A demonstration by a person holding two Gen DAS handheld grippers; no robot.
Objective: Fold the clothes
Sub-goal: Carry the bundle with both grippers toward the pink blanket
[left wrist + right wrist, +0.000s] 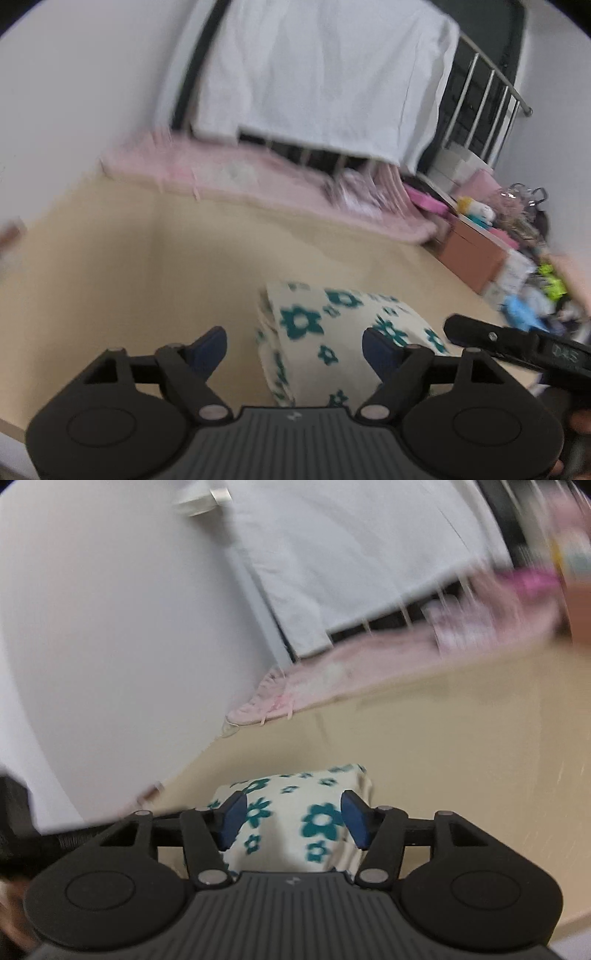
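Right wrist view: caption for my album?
Open right gripper poised over folded floral cloth on a beige table.

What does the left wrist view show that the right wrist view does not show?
Only the left wrist view shows the right tool entering from the right, the metal railing and the cluttered boxes. Only the right wrist view shows a large stretch of bare white wall. Both show the folded floral cloth on the beige surface, the pink mat and a white sheet.
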